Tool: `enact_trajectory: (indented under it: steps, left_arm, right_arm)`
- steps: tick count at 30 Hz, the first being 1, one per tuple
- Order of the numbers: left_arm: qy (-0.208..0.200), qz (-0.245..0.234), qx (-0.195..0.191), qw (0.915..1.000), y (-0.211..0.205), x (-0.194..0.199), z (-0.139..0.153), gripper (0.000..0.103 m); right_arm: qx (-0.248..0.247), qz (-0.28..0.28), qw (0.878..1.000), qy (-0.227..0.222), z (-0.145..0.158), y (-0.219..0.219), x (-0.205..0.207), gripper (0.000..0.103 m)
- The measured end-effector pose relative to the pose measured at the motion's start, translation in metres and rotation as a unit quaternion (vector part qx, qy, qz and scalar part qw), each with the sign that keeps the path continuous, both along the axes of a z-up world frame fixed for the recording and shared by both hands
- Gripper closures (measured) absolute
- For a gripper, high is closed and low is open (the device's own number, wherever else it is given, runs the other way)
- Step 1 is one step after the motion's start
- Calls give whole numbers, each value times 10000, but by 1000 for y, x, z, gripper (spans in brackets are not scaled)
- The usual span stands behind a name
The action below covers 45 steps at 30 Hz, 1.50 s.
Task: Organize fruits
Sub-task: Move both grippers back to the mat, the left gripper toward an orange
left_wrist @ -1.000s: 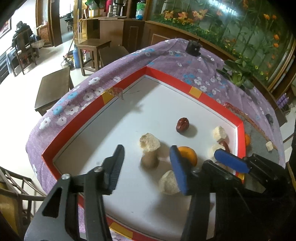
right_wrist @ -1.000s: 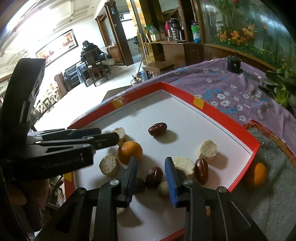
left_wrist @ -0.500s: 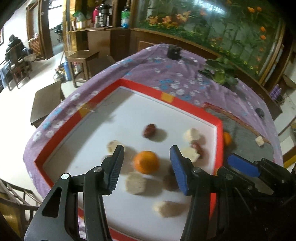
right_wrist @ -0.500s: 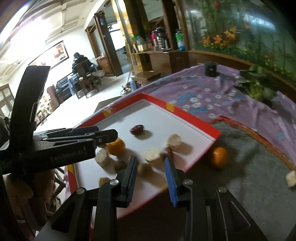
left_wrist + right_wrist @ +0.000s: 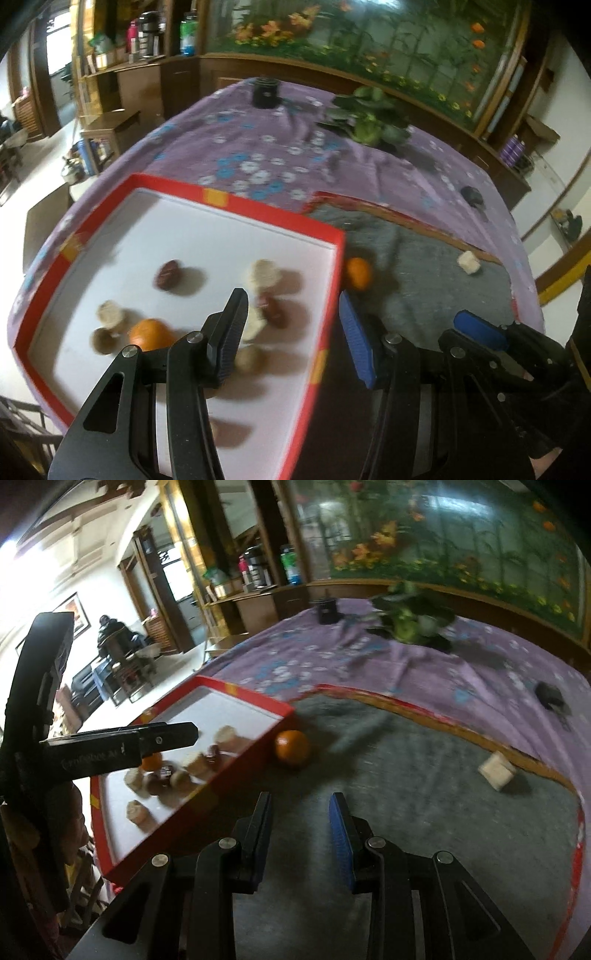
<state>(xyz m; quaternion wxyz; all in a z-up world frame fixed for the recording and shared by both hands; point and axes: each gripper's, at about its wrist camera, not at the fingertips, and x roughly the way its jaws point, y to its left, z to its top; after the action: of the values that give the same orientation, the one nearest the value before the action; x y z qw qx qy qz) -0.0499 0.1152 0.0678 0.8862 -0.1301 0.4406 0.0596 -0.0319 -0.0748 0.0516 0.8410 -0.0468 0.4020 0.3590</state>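
Observation:
A red-rimmed white tray [image 5: 334,280] [image 5: 255,701] holds an orange [image 5: 149,334], dark red dates [image 5: 168,273] and several pale round pieces [image 5: 262,273]. A second orange [image 5: 357,272] [image 5: 291,747] lies on the grey mat [image 5: 406,805] just outside the tray's right wall. A pale cube [image 5: 468,262] [image 5: 496,770] lies further right on the mat. My left gripper [image 5: 291,328] is open and empty above the tray's right edge. My right gripper [image 5: 300,827] is open and empty above the mat, short of the outside orange.
The table wears a purple flowered cloth [image 5: 266,162]. A potted plant [image 5: 369,122] and a black cup [image 5: 265,94] stand at the back. A small dark object [image 5: 550,698] lies on the cloth at the right. Wooden furniture stands beyond the left edge.
Both grippers have swung right, from over the tray's fruit toward the grey mat. The right gripper now hangs over the mat instead of the tray. Both stayed open and empty.

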Motion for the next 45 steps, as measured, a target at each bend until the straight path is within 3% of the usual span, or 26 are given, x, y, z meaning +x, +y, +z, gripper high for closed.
enact_trajectory:
  steps: [7, 12, 18, 30, 45]
  left_arm:
    - [199, -468, -598, 9969, -43, 29, -1, 52]
    - [422, -163, -614, 9971, -58, 46, -19, 52]
    - [616, 465, -849, 9934, -48, 65, -40, 52]
    - [586, 555, -324, 9962, -62, 81, -35, 40]
    - [723, 739, -532, 9932, -38, 70, -50, 40]
  right_arm:
    - [181, -277, 9994, 66, -2, -35, 11, 73]
    - [292, -406, 9987, 63, 0, -57, 18, 72]
    - [348, -552, 9978, 106, 0, -83, 27, 66]
    - [489, -851, 9948, 269, -12, -119, 44, 65]
    - [639, -839, 9938, 365, -16, -126, 48, 65]
